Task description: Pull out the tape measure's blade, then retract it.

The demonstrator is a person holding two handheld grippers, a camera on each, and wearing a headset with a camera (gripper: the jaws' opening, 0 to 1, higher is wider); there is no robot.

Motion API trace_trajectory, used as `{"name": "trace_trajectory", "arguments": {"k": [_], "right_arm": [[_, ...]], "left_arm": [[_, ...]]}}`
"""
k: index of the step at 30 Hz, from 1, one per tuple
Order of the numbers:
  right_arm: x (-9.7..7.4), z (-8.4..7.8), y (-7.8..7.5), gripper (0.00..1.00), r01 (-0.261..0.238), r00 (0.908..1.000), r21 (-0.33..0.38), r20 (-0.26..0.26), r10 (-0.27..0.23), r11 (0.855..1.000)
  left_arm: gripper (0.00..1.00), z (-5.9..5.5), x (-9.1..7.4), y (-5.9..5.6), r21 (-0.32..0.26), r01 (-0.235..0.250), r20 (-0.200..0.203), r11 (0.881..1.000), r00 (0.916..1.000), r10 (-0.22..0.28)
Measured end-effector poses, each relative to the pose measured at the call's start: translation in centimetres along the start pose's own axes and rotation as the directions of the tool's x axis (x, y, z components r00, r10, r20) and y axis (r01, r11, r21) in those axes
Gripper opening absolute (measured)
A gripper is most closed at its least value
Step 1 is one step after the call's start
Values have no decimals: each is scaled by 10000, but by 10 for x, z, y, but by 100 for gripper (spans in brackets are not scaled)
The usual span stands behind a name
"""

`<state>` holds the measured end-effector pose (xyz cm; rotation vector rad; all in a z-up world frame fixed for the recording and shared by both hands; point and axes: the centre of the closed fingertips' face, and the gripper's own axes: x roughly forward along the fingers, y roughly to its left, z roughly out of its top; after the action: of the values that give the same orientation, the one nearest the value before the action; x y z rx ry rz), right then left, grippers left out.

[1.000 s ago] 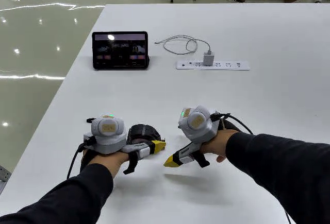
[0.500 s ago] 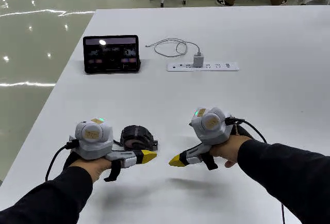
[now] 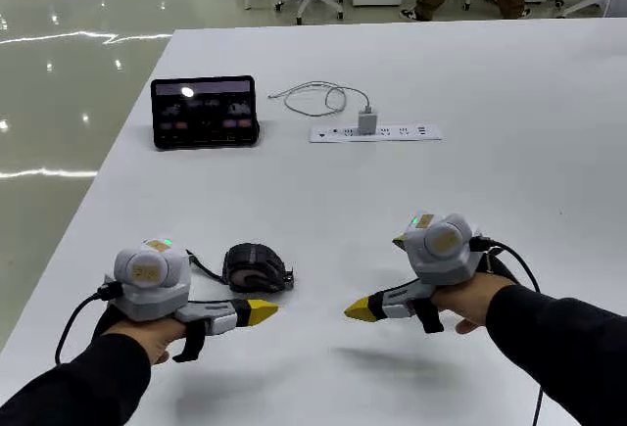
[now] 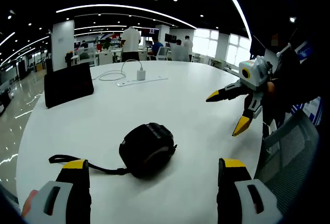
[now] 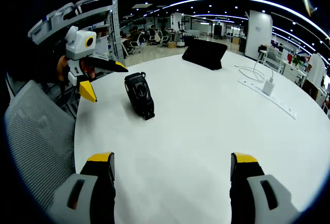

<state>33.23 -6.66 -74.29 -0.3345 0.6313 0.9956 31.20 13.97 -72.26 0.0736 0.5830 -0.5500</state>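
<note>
Hovering over the worktop (image 3: 392,201), both claws gape wide, gripping nothing.
Tape measure (image 3: 253,266) lies on the worktop just beside the left claw (image 3: 259,310), untouched; right claw (image 3: 360,308) hangs well apart from it.

Bright, even light from overhead falls on the matte white tabletop (image 3: 470,181), which is sharp all through the head view. The glossy pale floor (image 3: 69,83) carries white streaks of glare. Soft, faint shadows lie on the tabletop under the black sleeves (image 3: 563,338). In both gripper views the fisheye bends the table's edge and the long white ceiling light strips (image 4: 129,9). There the black rounded tape measure (image 4: 148,148) is crisp, and the far windows (image 4: 224,46) are blown out.
</note>
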Motion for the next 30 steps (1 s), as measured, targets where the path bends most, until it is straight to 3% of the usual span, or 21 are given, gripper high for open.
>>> {"name": "trace_trajectory", "arguments": {"k": [5,7,12,16,17,19,24,30], "right_arm": [[-21,-14,-12,90,237,9997,172,16,-238,9996],[-31,-18,-19,90,393,9991,281,121,-396,9988],[-52,-27,-33,90,790,9957,799,411,-824,9937],[-67,-30,-33,90,918,9931,860,647,-975,9921],[-73,-32,-33,90,1013,9925,606,625,-1051,9930],[-79,-34,-32,90,1063,9919,303,662,-1081,9939],[-101,-48,-38,91,1330,9886,525,642,-1362,9897],[-125,-65,-46,93,1598,9842,838,638,-1653,9836]], "left_arm": [[100,5,-13,5,-217,64,257,9997,9997,-59],[100,3,-19,6,191,34,118,9998,9999,-36],[100,-4,-30,13,435,-44,-219,9990,9997,54],[100,-1,-39,18,128,-1,46,9999,10000,0],[100,-1,-41,20,81,-16,110,10000,9999,15],[100,1,-43,20,82,-26,283,10000,9996,24],[100,1,-51,15,116,-36,317,9999,9995,32],[100,-7,-57,11,182,85,105,9998,9999,-87]]}}
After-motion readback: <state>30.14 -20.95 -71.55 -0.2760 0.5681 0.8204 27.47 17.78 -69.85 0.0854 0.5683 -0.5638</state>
